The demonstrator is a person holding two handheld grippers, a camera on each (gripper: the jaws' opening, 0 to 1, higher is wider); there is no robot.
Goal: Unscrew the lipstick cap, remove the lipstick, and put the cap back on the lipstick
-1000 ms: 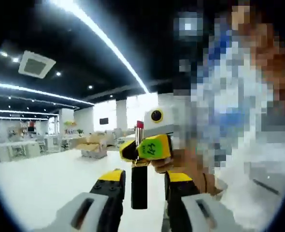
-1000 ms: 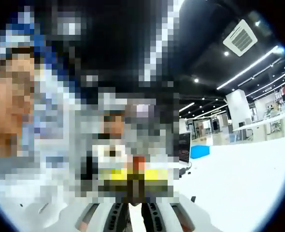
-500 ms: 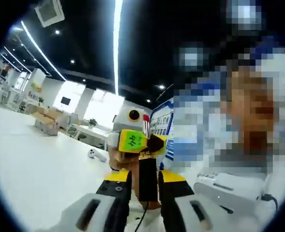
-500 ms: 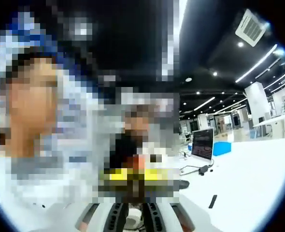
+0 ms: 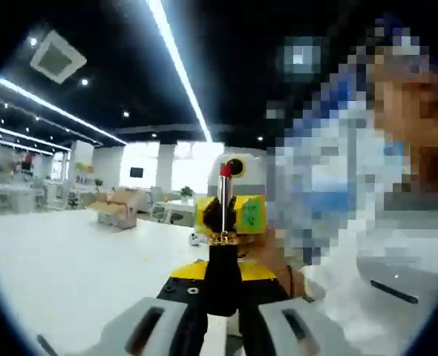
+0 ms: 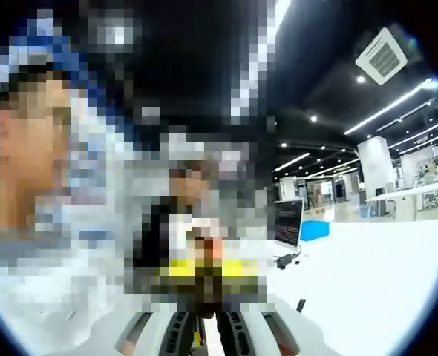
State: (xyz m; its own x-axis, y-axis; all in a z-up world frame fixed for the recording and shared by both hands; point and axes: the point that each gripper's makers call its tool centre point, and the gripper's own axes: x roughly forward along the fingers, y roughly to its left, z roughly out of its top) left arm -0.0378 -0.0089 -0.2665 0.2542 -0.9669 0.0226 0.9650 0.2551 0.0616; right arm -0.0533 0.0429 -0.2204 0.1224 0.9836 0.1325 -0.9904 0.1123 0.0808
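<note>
1. Lipstick [image 5: 223,245] stands upright in the left gripper view, in the air above the white counter [image 5: 70,274].
2. Its black base sits between the yellow-tipped jaws of the left claw [image 5: 220,285], which is clamped on it from both sides.
3. A gold band rings the tube above the black base; a silver inner sleeve rises from it, ending in the red tip [image 5: 224,170].
4. The right claw [image 5: 230,215], with yellow-green pads, comes in from behind and sits level with the gold band and lower sleeve. Whether it pinches the tube, I cannot tell.
5. Right gripper view: the right claw [image 6: 208,326] points at a mosaic-blurred patch with yellow and red blobs; its jaws stand close together, their grip hidden.
6. A cardboard box [image 5: 115,211] rests on a far table.
</note>
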